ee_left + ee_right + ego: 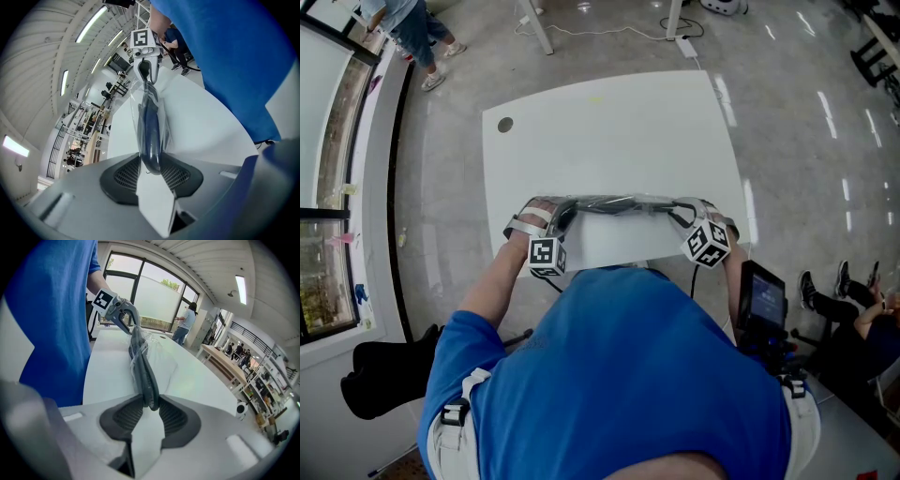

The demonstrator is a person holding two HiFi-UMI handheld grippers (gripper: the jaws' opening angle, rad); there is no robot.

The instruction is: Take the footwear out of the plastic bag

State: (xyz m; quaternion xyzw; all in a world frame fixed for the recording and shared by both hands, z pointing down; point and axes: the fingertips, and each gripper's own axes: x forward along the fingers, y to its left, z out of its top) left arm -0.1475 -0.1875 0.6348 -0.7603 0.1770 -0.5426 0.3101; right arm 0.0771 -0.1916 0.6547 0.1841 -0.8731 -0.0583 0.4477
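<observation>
1. Head view: the dark shoe (619,203), wrapped in a clear plastic bag (649,201), hangs sideways over the near edge of the white table (609,131).
2. The left gripper (562,217) has one end and the right gripper (680,214) the other, so the long axis runs gripper to gripper and neither is nearer.
3. Both gripper views show the jaws clamped on a shoe tip through the film.
4. The shoe looks thin, dark and glossy, and the bag is crinkly and snug.

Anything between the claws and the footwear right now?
Yes: the plastic bag. Its clear film wraps the dark footwear, and the left claw and right claw each pinch one end through that film. Nothing else visible stands between them.
</observation>
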